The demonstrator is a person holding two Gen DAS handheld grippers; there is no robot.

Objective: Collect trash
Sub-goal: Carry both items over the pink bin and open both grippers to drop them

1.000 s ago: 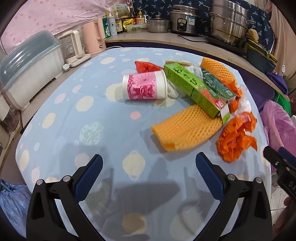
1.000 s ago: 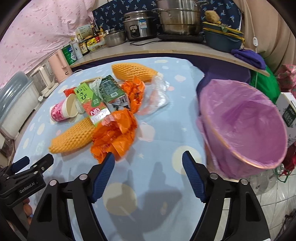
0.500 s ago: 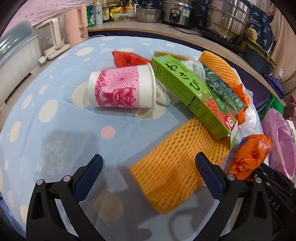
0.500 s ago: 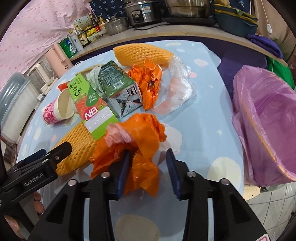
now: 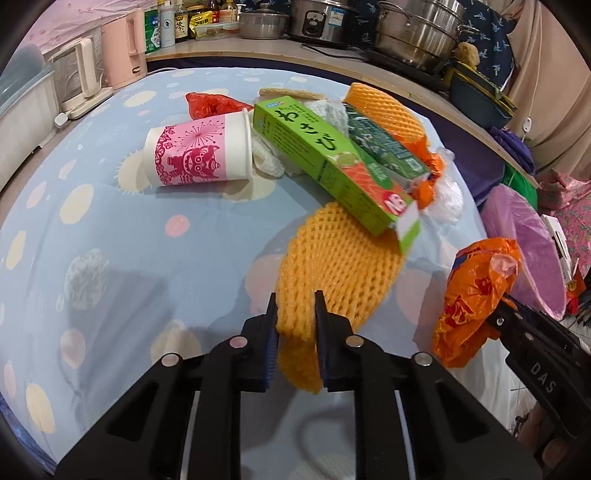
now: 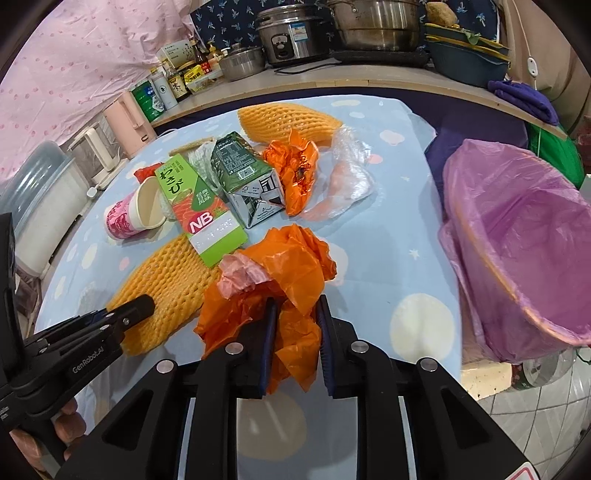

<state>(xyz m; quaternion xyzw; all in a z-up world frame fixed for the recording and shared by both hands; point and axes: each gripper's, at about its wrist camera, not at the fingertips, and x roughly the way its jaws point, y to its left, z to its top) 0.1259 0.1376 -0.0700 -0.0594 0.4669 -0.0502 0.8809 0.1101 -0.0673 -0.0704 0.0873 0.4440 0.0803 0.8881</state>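
Note:
My left gripper [image 5: 295, 314] is shut on the near end of an orange foam net [image 5: 332, 273] that lies on the dotted blue tablecloth; it also shows in the right wrist view [image 6: 162, 280]. My right gripper [image 6: 293, 317] is shut on a crumpled orange plastic bag [image 6: 288, 266], seen at the right in the left wrist view [image 5: 476, 295]. A bin lined with a pink bag [image 6: 524, 236] stands beside the table's right edge. More trash lies behind: a pink paper cup [image 5: 195, 155], a green box [image 5: 332, 166], a dark green carton [image 6: 240, 177], a second foam net [image 6: 288, 118].
An orange wrapper [image 6: 295, 170] and clear plastic [image 6: 347, 177] lie near the carton. A red wrapper [image 5: 210, 105] lies behind the cup. A pink kettle [image 5: 122, 48], bottles and pots [image 5: 417, 33] stand on the counter beyond. A plastic container [image 6: 40, 199] stands at the left.
Both grippers have closed: the left moved forward and shut on the foam net's near end, the right shut on the orange bag and raised it a little.

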